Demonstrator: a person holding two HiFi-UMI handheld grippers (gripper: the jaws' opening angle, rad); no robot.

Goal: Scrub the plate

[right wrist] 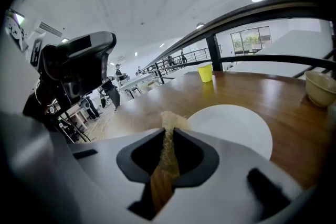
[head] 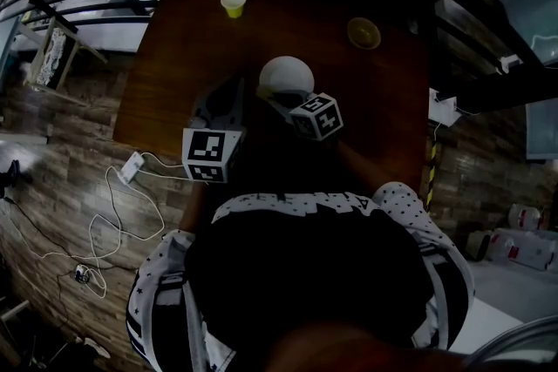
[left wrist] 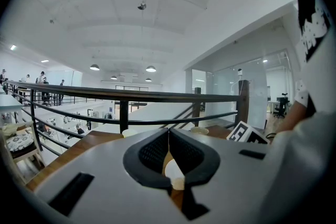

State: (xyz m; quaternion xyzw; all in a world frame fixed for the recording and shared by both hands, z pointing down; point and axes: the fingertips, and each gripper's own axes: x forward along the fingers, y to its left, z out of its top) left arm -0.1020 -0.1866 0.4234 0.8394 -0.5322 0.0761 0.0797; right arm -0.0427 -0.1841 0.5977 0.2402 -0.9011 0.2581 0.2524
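A white plate (head: 286,74) (right wrist: 231,128) lies flat on the dark wooden table (head: 174,57), just ahead of both grippers. My right gripper (head: 272,96) (right wrist: 168,131) is shut on a tan scrub sponge (right wrist: 169,122). The sponge sticks out past the tips, beside the plate's near left rim, and I cannot tell whether it touches. My left gripper (head: 234,96) (left wrist: 168,131) is to the left of the plate, its jaws closed tip to tip with nothing between them. A pale surface and brown wood show through the slot behind its tips.
A yellow cup (head: 233,3) (right wrist: 205,73) stands at the table's far edge, and a small bowl (head: 364,32) (right wrist: 320,87) at the far right. A dark railing (left wrist: 121,96) runs behind the table. White cables and an adapter (head: 131,165) lie on the floor at left.
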